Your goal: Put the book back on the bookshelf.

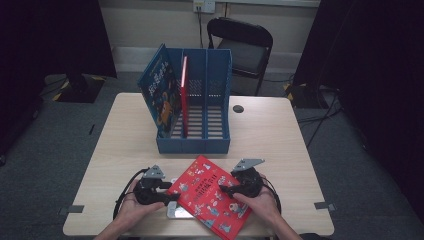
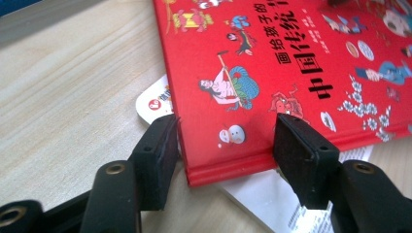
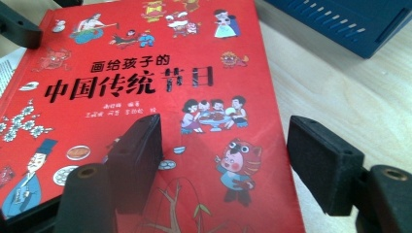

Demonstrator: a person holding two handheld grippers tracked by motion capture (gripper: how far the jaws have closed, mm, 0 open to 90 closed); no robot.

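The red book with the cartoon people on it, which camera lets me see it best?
The right gripper view: the red book shows its title and most of its cover up close. The left gripper view shows one corner between open jaws, over a white booklet. The high view shows it whole but small.

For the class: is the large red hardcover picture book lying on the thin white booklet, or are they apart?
Touching. The left gripper view shows the red hardcover picture book resting directly on the thin white booklet, whose corners stick out beneath it.

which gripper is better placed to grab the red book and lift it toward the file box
Left, probably: the left gripper is open with its jaws straddling a corner of the red book. The right gripper is open too, one jaw over the cover.
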